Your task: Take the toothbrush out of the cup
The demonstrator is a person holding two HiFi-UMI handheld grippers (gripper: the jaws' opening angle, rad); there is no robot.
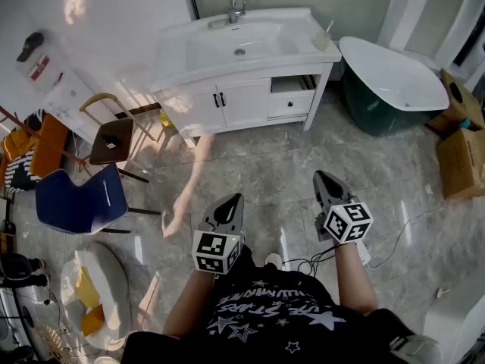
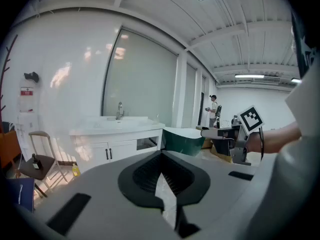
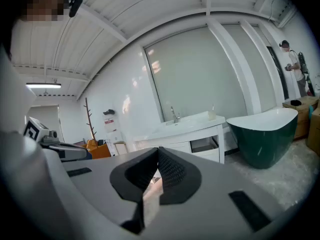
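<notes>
Standing off from the counter (image 1: 299, 50): no step of the extraction completed.
Shows toothbrush (image 1: 329, 27) seated in cup (image 1: 323, 42) at the 3 o'clock end of the counter, beside the basin and near the bathtub (image 1: 394, 78). Shows left gripper (image 1: 236, 198) and right gripper (image 1: 321, 174) both closed and empty, tips pressed together with nothing between them, held above bare floor well apart from the counter, with the cup toward 1 o'clock of the right gripper. Leaves, by judgement, the whole sequence outstanding: closing the distance to the counter, opening one gripper, clamping the toothbrush handle above the cup rim, lifting straight up until clear of the cup.
</notes>
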